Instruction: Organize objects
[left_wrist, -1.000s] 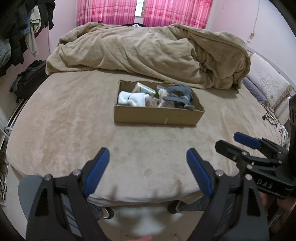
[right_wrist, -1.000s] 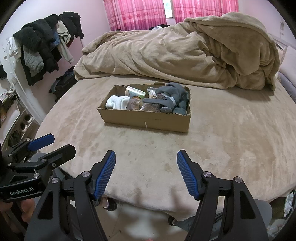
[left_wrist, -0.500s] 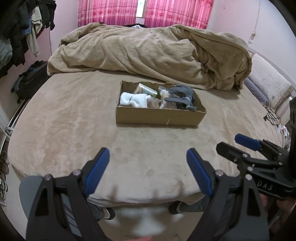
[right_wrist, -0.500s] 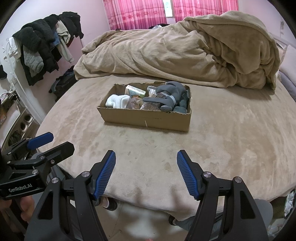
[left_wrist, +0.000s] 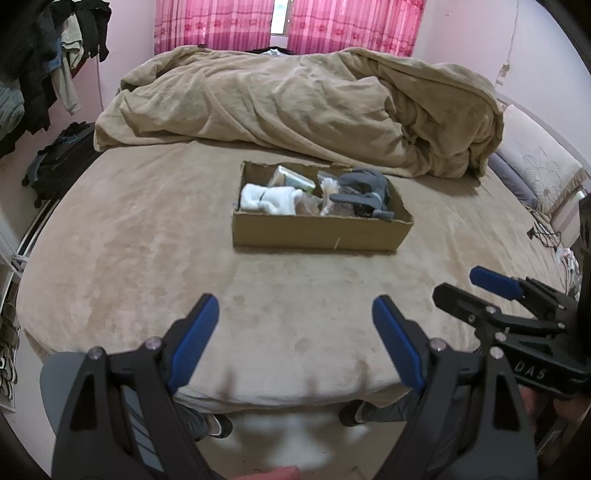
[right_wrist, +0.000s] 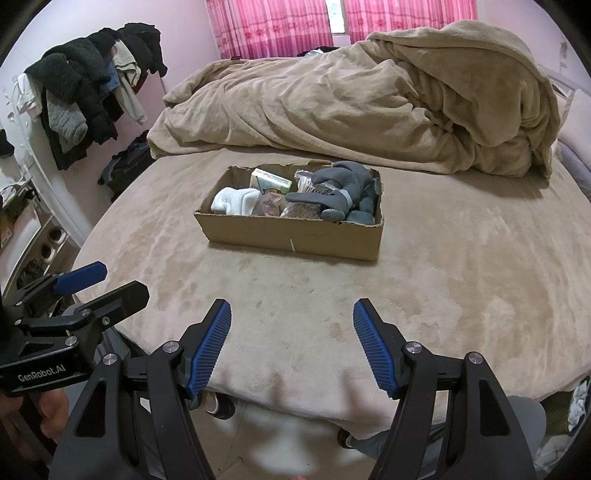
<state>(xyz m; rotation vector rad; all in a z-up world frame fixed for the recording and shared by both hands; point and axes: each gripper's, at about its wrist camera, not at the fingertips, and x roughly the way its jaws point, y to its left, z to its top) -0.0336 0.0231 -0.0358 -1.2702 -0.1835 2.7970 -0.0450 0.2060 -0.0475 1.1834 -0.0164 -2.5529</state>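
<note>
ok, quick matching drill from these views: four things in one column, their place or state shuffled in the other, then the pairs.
1. white socks
2. grey gloves
3. crumpled blanket
4. left gripper

a. open, holding nothing
b. right end of the cardboard box
c. far part of the bed, behind the box
d. left end of the box

Pairs: 1-d, 2-b, 3-c, 4-a

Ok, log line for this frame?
phase: approach | left gripper: open, empty | right gripper: open, empty | cardboard box: on bed, filled, untouched
</note>
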